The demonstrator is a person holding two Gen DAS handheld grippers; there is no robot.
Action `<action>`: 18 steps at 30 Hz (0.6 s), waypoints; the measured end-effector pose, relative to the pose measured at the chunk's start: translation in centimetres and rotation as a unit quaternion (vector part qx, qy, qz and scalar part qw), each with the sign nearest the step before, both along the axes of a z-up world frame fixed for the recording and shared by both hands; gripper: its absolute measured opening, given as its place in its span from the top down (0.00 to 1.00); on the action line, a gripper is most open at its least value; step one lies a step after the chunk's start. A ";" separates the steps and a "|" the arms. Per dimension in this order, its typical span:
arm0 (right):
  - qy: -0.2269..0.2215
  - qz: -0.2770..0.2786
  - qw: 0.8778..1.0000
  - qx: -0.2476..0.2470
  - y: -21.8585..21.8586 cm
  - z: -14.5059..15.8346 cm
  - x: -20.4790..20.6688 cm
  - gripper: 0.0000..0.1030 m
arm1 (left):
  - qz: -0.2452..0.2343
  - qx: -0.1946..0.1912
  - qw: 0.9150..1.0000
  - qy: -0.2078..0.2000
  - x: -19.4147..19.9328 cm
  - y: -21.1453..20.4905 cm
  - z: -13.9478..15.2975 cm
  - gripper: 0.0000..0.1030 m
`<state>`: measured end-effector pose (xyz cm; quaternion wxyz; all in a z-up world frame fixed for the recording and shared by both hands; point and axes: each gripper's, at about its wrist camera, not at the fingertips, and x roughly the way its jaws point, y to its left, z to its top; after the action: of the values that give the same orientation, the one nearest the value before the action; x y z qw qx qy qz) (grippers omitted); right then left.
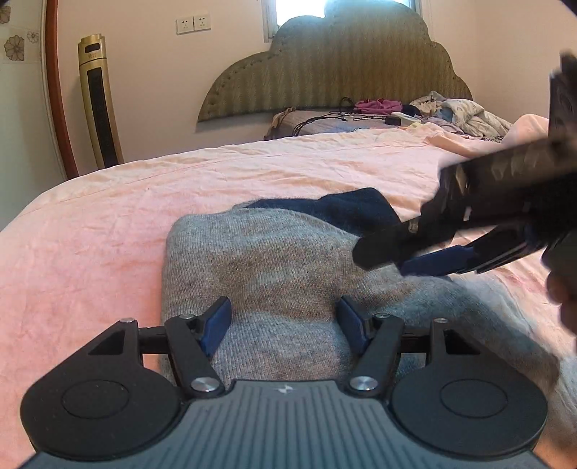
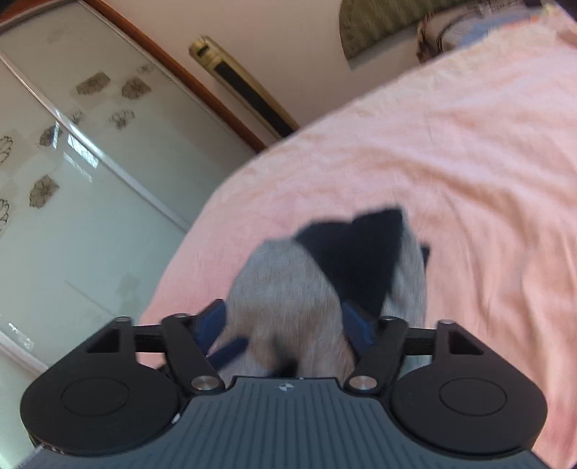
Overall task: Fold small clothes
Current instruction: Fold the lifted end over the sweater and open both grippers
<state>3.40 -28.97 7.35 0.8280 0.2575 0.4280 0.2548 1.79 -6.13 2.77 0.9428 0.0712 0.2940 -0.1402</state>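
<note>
The grey garment (image 1: 281,259) lies folded on the pink bed (image 1: 108,223); both the left gripper (image 1: 285,324) and the right gripper (image 1: 393,258) gape empty. A careless brushing pass could undo the fold.

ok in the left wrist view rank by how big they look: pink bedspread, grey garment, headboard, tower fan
1. pink bedspread
2. grey garment, though it lies nearest the camera
3. headboard
4. tower fan

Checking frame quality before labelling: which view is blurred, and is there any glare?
Left wrist view: sharp on the grey garment, only the right gripper smeared; window blown out. Right wrist view: motion-blurred throughout, reflections on the glass wardrobe door.
</note>
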 end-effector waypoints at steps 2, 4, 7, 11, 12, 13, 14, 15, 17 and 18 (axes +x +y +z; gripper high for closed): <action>-0.018 -0.010 1.000 0.019 -1.5 -1.5 -0.1 0.52 | -0.002 0.003 1.000 -0.002 -0.3 0.0 0.1 0.37; 0.022 -0.032 0.998 0.040 -2.8 -1.6 0.2 0.65 | -0.003 0.003 1.000 0.002 -0.4 0.1 0.5 0.37; -0.003 -0.036 0.999 -0.011 -2.0 1.1 -1.5 0.53 | 0.006 -0.037 0.999 0.010 -1.8 1.4 2.2 0.37; -0.044 0.006 0.999 0.006 -0.3 3.0 -4.9 0.32 | -0.016 -0.049 0.998 0.027 -4.8 2.3 2.4 0.37; -0.042 0.016 0.999 -0.004 0.2 2.6 -5.3 0.31 | -0.023 -0.039 0.998 0.043 -5.0 2.2 1.7 0.37; -0.032 0.021 0.999 -0.017 0.6 1.7 -5.4 0.30 | -0.023 -0.024 0.998 0.057 -5.2 2.1 0.7 0.37; -0.016 0.019 0.999 -0.024 0.7 0.3 -5.1 0.33 | -0.020 -0.016 0.998 0.053 -5.4 2.2 -0.2 0.36; -0.028 0.014 0.999 -0.007 0.2 -0.6 -5.3 0.38 | -0.021 -0.019 0.999 0.042 -5.7 2.6 -0.3 0.36; -0.012 0.000 1.000 0.012 -0.8 -0.6 -5.2 0.47 | -0.011 -0.023 0.999 0.045 -6.2 3.1 0.4 0.37; -0.003 -0.004 1.000 0.005 -0.9 0.0 -5.3 0.47 | -0.007 -0.027 0.999 0.042 -6.7 3.5 1.0 0.37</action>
<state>-1.90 -29.86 7.31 0.8287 0.2627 0.4234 0.2548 -4.94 -2.62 3.77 0.9300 0.0417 0.3292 -0.1578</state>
